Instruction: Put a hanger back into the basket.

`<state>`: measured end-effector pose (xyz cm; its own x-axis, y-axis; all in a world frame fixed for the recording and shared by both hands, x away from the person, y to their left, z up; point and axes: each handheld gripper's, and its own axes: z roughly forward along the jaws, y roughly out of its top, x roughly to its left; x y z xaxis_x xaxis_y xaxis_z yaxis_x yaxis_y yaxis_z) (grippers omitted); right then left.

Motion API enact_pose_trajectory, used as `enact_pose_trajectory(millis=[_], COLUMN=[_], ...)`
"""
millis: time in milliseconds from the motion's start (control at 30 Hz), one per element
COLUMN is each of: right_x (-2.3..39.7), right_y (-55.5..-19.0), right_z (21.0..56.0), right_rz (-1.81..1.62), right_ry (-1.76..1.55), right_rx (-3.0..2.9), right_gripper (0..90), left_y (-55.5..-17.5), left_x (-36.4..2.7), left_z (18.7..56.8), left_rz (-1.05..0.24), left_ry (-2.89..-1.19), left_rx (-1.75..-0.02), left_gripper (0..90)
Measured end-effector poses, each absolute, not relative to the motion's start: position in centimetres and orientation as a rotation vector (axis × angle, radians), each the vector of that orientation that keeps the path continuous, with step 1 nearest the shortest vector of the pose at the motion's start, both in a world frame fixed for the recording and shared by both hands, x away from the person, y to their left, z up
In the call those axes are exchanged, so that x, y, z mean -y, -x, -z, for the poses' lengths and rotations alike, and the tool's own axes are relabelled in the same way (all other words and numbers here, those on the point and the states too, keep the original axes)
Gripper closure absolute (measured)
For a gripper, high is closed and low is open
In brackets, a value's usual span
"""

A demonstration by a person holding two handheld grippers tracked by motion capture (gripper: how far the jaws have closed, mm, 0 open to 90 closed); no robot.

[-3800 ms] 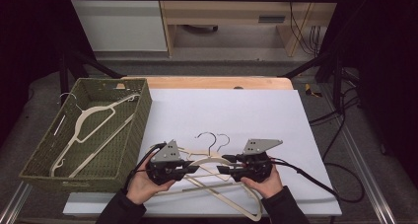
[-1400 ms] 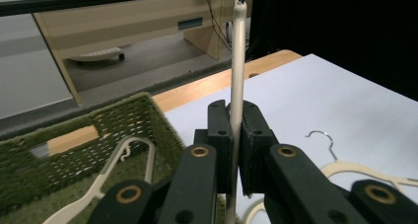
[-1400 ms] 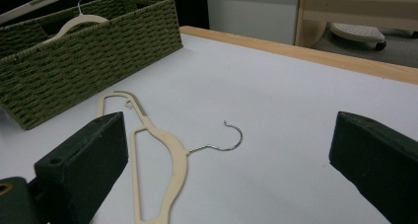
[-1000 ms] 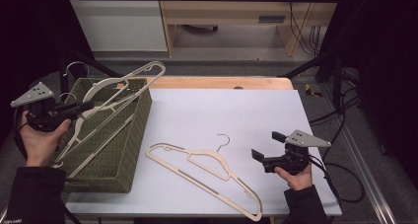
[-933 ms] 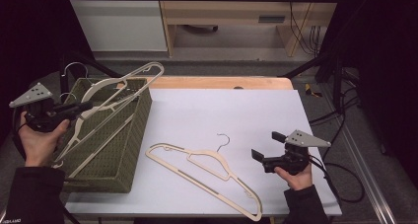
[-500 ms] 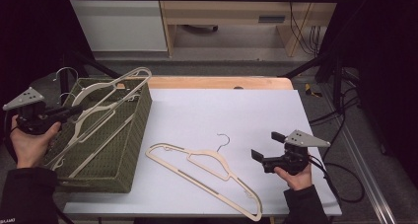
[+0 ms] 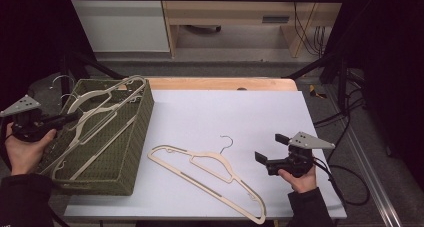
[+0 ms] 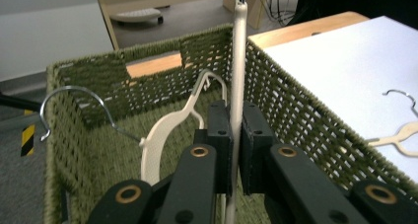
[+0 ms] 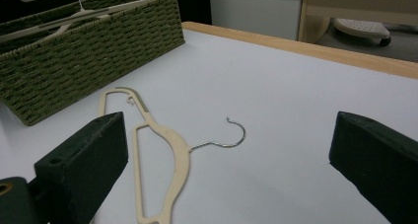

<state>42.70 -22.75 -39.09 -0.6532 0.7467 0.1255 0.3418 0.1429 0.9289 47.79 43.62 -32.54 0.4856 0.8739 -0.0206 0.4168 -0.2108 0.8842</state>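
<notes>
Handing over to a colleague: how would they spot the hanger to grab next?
On the white table, right of the green woven basket, one cream hanger lies flat, its wire hook pointing away from the person. Unlike those in the basket, nothing holds or touches it.

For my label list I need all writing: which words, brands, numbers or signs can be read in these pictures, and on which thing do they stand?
None can be read: no text shows on the green woven basket, the cream hanger on the table, the left gripper or the right gripper.
</notes>
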Motion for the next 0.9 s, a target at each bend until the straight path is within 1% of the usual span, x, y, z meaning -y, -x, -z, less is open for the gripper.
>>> enact_pose_trajectory(millis=[267, 667, 800, 900], right_x=[22.7, 22.7, 22.7, 22.7], right_y=[-42.7, -42.7, -42.7, -42.6], right_z=[39.1, 39.1, 39.1, 39.1], right_rz=[-1.515, -1.516, -1.516, -1.520], right_ry=[-1.047, -1.045, -1.043, -1.044], right_rx=[-2.060, -2.061, -2.062, -2.059], right_gripper=[2.0, 2.0, 2.0, 2.1], left_y=[-47.8, -48.4, -48.7, -48.8], left_x=[-43.5, -42.4, -41.8, -41.7], left_z=[34.2, 37.5, 38.0, 38.2], left_rz=[-0.595, -0.508, -0.477, -0.452], left_ry=[-1.829, -1.847, -1.863, -1.842], left_rx=[-1.124, -1.195, -1.222, -1.260], left_gripper=[84.8, 84.6, 84.0, 83.4])
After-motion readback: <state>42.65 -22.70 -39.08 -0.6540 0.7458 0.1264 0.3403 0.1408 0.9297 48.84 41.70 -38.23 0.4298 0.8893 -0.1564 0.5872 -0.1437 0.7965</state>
